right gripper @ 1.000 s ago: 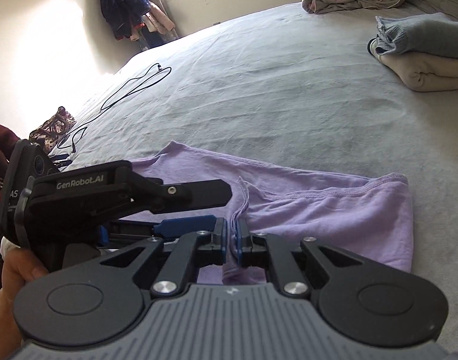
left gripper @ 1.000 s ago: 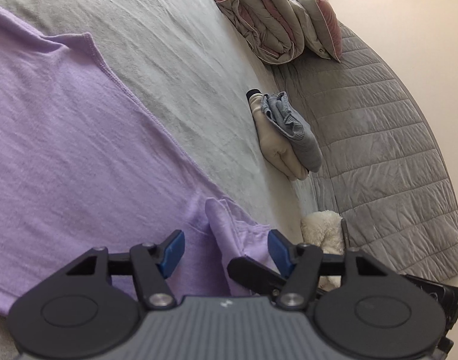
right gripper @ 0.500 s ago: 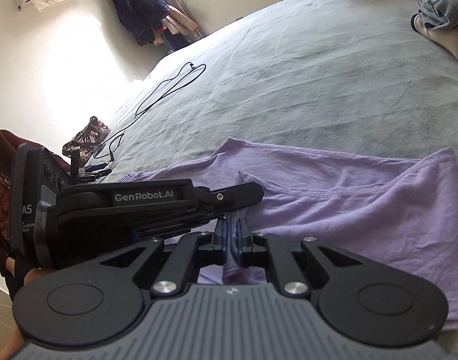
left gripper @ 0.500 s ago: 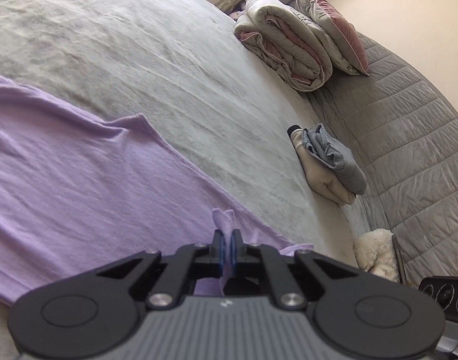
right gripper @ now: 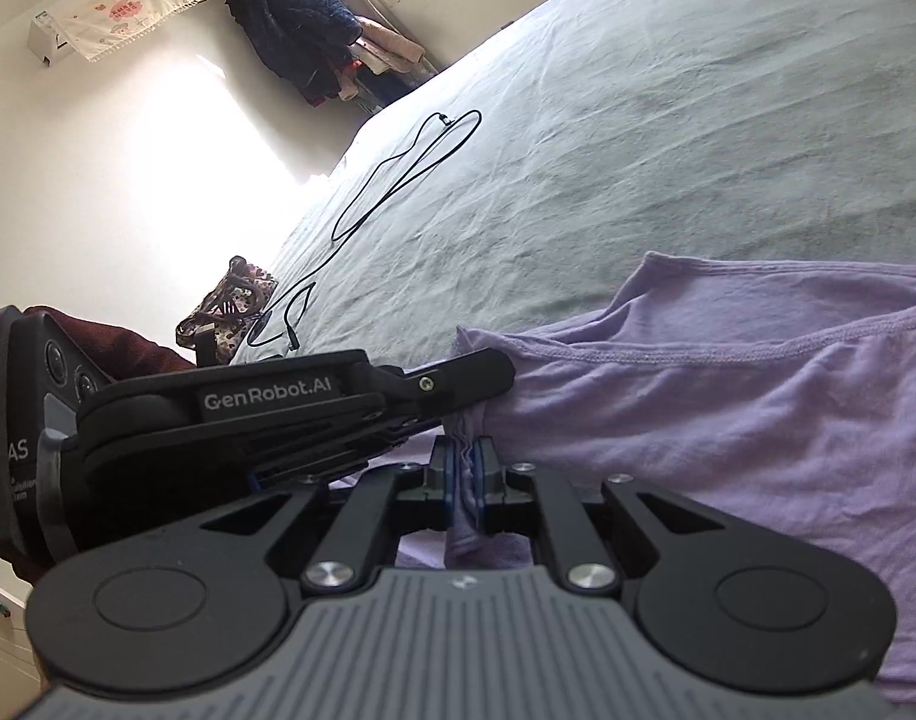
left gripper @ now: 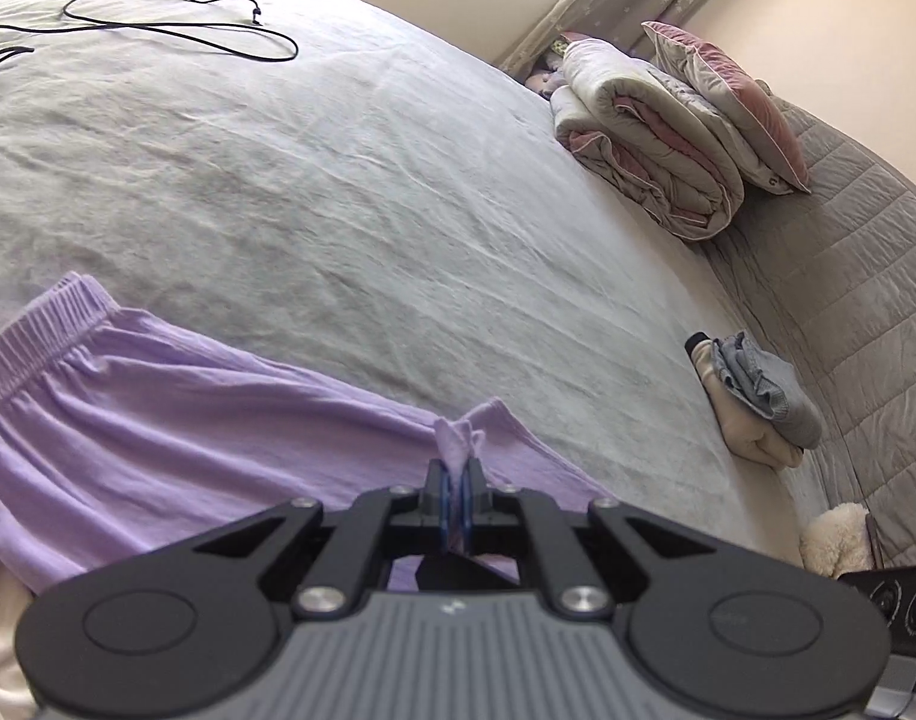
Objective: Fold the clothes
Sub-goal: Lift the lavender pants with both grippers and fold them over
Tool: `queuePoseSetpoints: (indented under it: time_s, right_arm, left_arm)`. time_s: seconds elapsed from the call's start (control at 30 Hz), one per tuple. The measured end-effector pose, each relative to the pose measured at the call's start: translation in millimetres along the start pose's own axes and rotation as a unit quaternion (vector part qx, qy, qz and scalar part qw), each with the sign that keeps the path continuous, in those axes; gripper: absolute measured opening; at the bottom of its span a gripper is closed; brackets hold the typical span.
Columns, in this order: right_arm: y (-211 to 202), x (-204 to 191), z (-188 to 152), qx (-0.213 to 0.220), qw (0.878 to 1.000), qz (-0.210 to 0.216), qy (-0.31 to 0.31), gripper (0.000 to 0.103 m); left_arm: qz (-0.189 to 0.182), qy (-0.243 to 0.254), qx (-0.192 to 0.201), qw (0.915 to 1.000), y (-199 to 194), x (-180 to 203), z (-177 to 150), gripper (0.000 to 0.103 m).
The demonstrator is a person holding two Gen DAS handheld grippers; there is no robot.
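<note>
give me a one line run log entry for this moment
left gripper: shut on purple shorts | right gripper: shut on purple shorts | bed: shorts partly lifted

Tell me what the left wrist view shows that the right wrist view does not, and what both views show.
Only the left wrist view shows the rolled quilt, the pillow, the small pile of folded clothes and the elastic waistband of the purple garment. Only the right wrist view shows the dark jacket hanging by the window, the patterned bag and the left gripper seen from the side. Both show the purple garment pinched in shut jaws, the grey bed sheet and the black cable.
</note>
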State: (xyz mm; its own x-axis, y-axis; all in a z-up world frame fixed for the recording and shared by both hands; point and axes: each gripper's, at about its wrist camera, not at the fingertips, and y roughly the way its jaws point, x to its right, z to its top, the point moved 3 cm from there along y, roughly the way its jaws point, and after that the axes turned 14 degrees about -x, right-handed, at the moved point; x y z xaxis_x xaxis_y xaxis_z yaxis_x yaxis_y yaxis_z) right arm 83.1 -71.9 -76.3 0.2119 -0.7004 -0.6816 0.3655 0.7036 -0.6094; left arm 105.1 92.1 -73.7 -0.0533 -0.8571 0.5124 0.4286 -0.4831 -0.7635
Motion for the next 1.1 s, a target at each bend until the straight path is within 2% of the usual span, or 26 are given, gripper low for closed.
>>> queuePoseSetpoints:
  time_s: [0.3, 0.7, 0.93, 0.97, 1.1]
  right_arm:
    - [57, -39, 5, -0.01, 0.999, 0.035, -0.002, 0.009]
    - [94, -57, 2, -0.026, 0.999, 0.03, 0.007, 0.01]
    - [106, -47, 2, -0.038, 0.997, 0.042, 0.05, 0.013]
    - [107, -44, 2, -0.042, 0.996, 0.046, 0.059, 0.016]
    - [105, -34, 4, -0.052, 0.989, 0.084, 0.108, 0.017]
  left_arm:
    - [0.023, -0.04, 0.033, 0.9984, -34, -59, 17, 0.004]
    - [0.038, -0.067, 0.043, 0.9961, -44, -97, 17, 0.004]
    - [0.029, -0.088, 0.063, 0.9937, -57, -107, 15, 0.004]
    - [0.027, -0.091, 0.068, 0.9931, -61, -108, 15, 0.004]
    - [0.015, -0.104, 0.083, 0.991, -75, -115, 11, 0.004]
